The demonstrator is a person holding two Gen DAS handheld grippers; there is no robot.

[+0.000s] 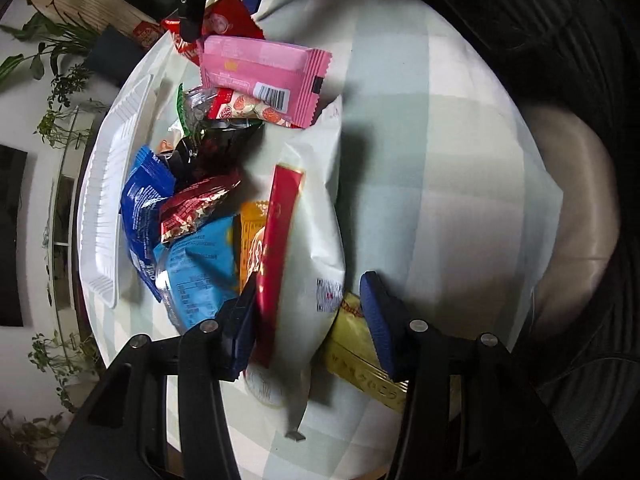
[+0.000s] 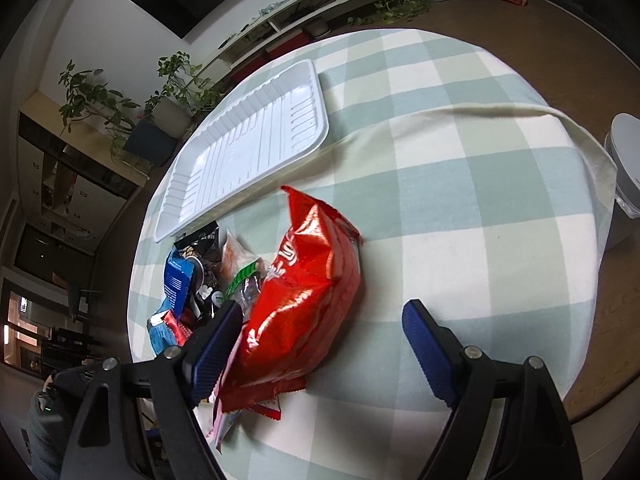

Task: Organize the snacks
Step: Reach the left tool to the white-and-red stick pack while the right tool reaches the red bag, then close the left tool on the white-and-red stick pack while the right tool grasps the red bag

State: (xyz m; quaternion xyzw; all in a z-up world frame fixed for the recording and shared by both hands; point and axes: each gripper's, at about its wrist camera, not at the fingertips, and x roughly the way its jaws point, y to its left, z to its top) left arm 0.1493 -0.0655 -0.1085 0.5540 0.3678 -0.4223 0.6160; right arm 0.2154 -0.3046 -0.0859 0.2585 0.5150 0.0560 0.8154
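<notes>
A heap of snack packets lies on a checked tablecloth beside an empty white plastic tray, which also shows at the left of the left wrist view. My left gripper is open, its jaws on either side of a large white bag with a red stripe. A yellow packet lies under the right finger. A pink packet lies further ahead. My right gripper is open around a big shiny red bag, with the left finger close to it. Small packets lie to its left.
The round table has a green and white checked cloth with a raised fold. Its edge curves round on the right. A white bin stands past that edge. Plants and shelves stand beyond the tray.
</notes>
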